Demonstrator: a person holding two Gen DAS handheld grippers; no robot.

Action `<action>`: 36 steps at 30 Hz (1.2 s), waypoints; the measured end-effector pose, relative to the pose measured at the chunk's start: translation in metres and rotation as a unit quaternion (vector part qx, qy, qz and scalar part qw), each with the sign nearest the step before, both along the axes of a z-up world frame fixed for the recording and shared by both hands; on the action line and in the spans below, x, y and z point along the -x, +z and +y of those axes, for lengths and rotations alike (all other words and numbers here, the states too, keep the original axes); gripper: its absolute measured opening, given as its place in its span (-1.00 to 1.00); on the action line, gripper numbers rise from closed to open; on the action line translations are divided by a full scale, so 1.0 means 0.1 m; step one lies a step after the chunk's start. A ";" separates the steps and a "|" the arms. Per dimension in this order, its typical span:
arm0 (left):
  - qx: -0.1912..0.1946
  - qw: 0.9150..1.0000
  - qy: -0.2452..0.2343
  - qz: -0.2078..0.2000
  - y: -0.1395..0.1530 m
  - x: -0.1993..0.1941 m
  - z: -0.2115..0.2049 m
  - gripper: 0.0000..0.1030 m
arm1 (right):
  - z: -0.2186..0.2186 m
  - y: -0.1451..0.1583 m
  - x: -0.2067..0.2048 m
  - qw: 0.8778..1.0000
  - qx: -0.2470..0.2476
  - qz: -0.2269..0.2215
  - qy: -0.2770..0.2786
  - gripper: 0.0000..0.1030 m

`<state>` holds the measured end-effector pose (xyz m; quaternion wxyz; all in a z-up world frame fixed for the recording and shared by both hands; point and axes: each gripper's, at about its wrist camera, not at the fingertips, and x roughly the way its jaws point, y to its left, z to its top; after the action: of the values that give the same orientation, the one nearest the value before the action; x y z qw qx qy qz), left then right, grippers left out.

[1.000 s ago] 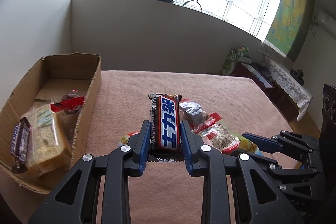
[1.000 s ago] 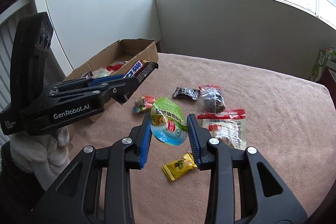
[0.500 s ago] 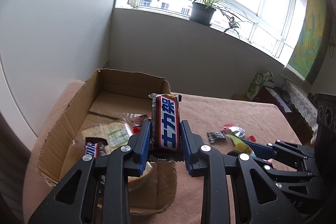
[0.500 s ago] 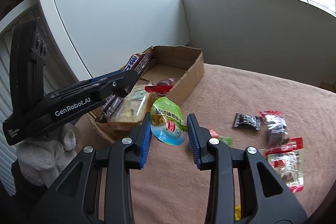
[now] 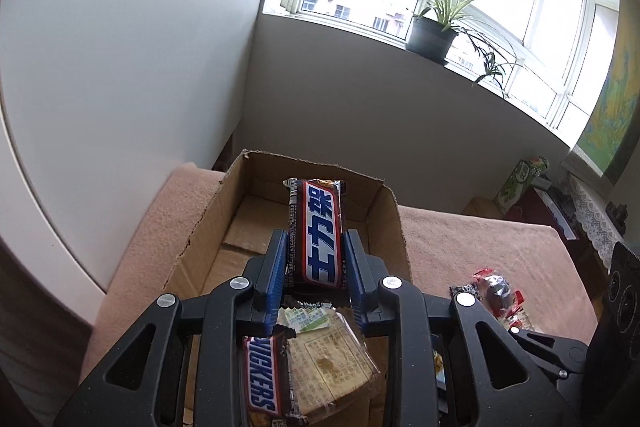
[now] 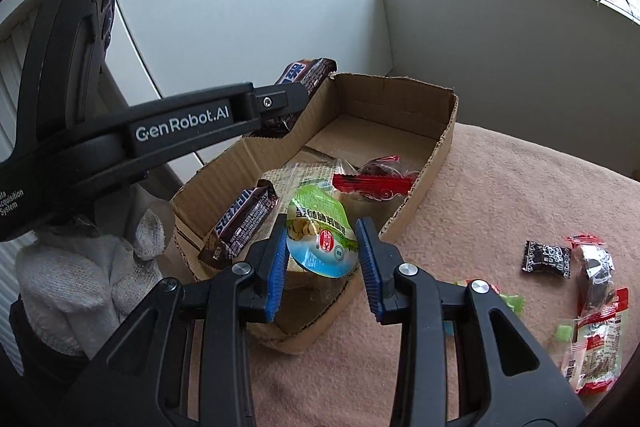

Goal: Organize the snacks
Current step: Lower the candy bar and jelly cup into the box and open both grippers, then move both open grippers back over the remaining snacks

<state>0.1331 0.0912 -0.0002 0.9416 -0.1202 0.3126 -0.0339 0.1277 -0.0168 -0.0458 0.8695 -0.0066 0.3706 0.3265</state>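
Left tongs [image 5: 316, 259] grip a chocolate bar [image 5: 318, 231] above the cardboard box [image 6: 424, 183]; right tongs [image 6: 322, 259] pinch a green pouch [image 6: 322, 237] over its near end. Step: depositing. Next: lower, release inside. Loose snacks [image 6: 592, 267] remain on the surface at 3 o'clock.

Both snacks now over box [image 6: 436, 143]

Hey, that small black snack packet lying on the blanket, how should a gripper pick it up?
The small black packet lies flat and apart from the red-ended wrapper beside it. Probably come from straight above and pinch across its short width, mid-body; the crimped ends look flimsy.
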 end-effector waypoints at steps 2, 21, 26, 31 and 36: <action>0.001 1.000 0.004 -0.001 0.00 -0.02 0.04 -0.48 | 0.02 -0.02 -0.03 1.000 0.001 0.001 0.000 -0.30; 0.000 0.999 0.034 -0.011 0.07 0.02 0.17 0.11 | -0.22 0.18 0.20 0.999 0.003 -0.042 -0.014 0.43; 0.009 0.999 0.041 -0.018 0.10 0.07 0.18 0.11 | -0.41 0.22 0.22 0.999 0.001 -0.045 -0.031 0.43; 0.006 0.999 0.033 -0.026 0.15 0.16 0.07 0.11 | -0.69 0.24 0.21 0.998 0.003 -0.044 -0.054 0.43; 0.000 0.999 0.015 -0.033 0.17 0.25 -0.13 0.11 | -1.04 0.29 0.20 0.996 -0.004 -0.043 -0.081 0.43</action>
<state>0.1084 0.0781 0.0170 0.9517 -0.1235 0.2800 -0.0241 0.1073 -0.1210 -0.0169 0.9082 0.0125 0.3308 0.2562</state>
